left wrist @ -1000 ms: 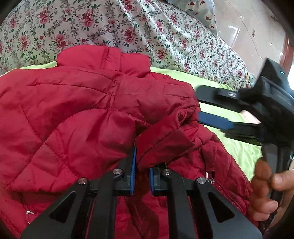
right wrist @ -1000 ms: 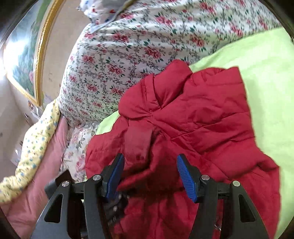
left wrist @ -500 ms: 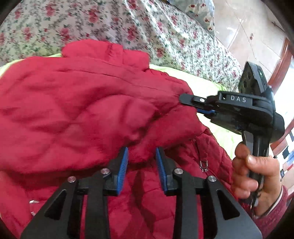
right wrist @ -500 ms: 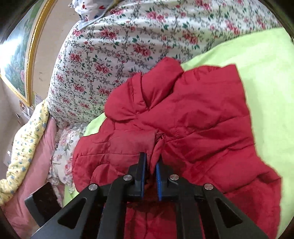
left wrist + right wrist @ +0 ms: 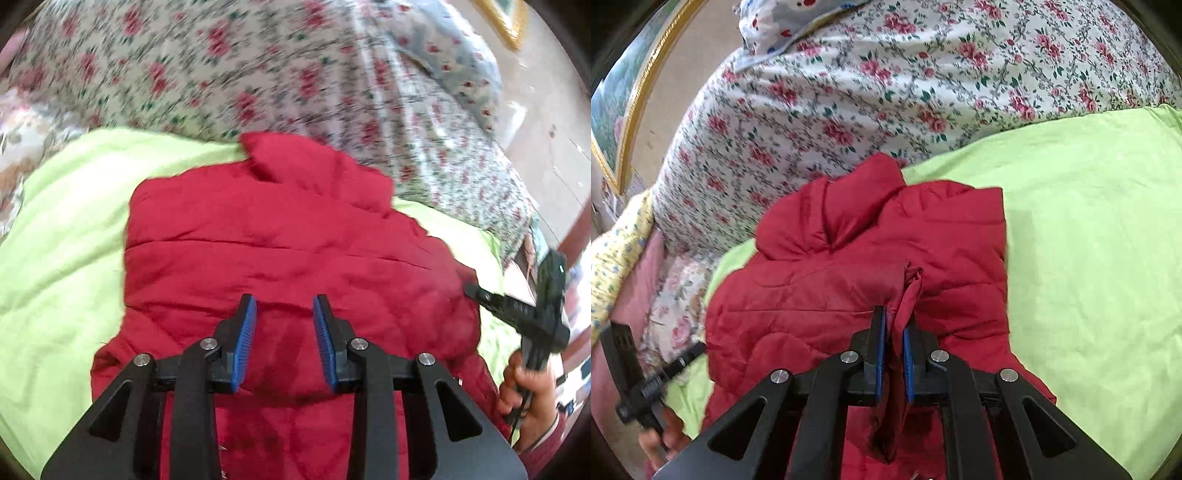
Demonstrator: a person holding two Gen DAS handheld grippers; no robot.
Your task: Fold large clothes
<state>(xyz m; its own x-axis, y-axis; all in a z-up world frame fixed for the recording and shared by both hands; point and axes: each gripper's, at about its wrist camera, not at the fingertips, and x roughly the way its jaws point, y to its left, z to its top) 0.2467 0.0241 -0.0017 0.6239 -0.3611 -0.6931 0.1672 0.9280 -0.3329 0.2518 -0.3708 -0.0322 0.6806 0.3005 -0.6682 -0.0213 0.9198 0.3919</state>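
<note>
A red quilted jacket (image 5: 280,243) lies on a lime green sheet (image 5: 62,236), collar toward the floral bedding. It also shows in the right wrist view (image 5: 849,280). My left gripper (image 5: 283,306) is open and empty, just above the jacket's near part. My right gripper (image 5: 894,321) is shut on a fold of the jacket's red fabric (image 5: 910,291). The right gripper also shows at the jacket's right edge in the left wrist view (image 5: 476,290). The left gripper appears at the far left of the right wrist view (image 5: 698,349).
A floral quilt (image 5: 886,85) is piled behind the jacket. The green sheet (image 5: 1089,240) spreads to the right. A pink and yellow cloth (image 5: 617,258) lies at the left edge. A gold picture frame (image 5: 631,110) hangs on the wall.
My left gripper has opened, let go of the red fabric and drawn back. The jacket has spread flatter. My right gripper stays shut on its fold.
</note>
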